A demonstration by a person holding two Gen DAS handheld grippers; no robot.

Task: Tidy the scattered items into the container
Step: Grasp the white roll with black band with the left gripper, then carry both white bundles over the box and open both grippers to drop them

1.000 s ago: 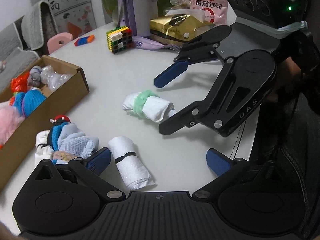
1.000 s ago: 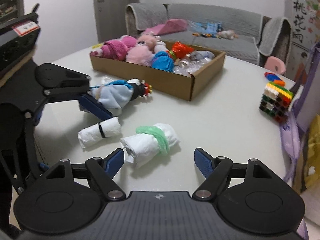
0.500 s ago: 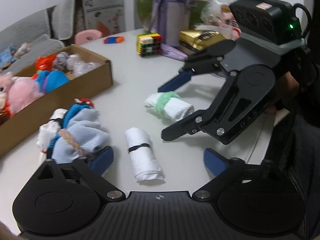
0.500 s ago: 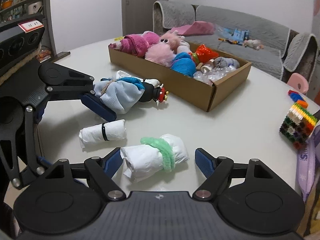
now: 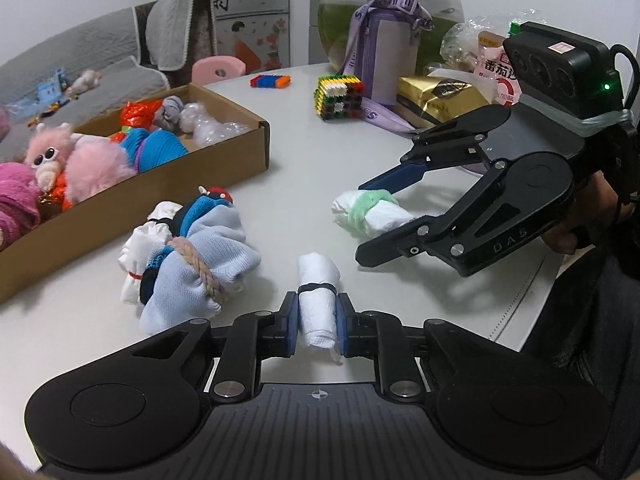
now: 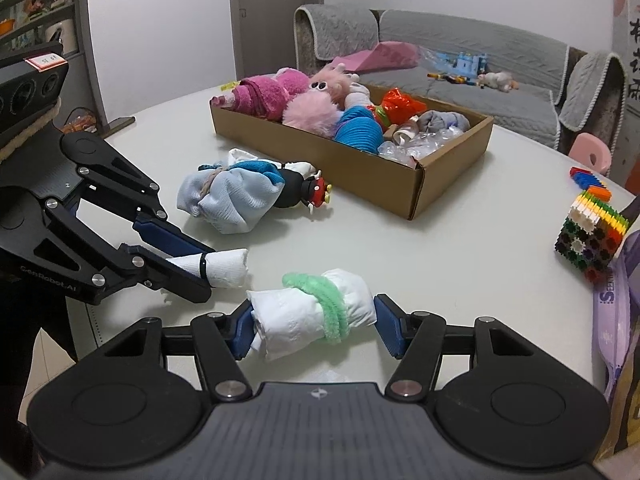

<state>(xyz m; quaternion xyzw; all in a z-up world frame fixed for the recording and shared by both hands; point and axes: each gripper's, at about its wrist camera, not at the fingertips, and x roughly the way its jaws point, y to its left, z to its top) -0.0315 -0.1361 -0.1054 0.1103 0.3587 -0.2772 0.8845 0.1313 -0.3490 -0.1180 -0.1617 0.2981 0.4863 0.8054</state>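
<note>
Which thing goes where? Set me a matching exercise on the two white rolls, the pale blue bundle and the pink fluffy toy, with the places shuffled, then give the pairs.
Things:
1. roll with black band
2. roll with green band
3. pale blue bundle
4. pink fluffy toy

Places:
A. inside the box
B. between the fingers of the right gripper
C. loose on the table, beside the box
D. clamped in the left gripper

Pairs: 1-D, 2-B, 3-C, 4-A.

Both grippers' jaws have just been closing, each with its roll between them.
</note>
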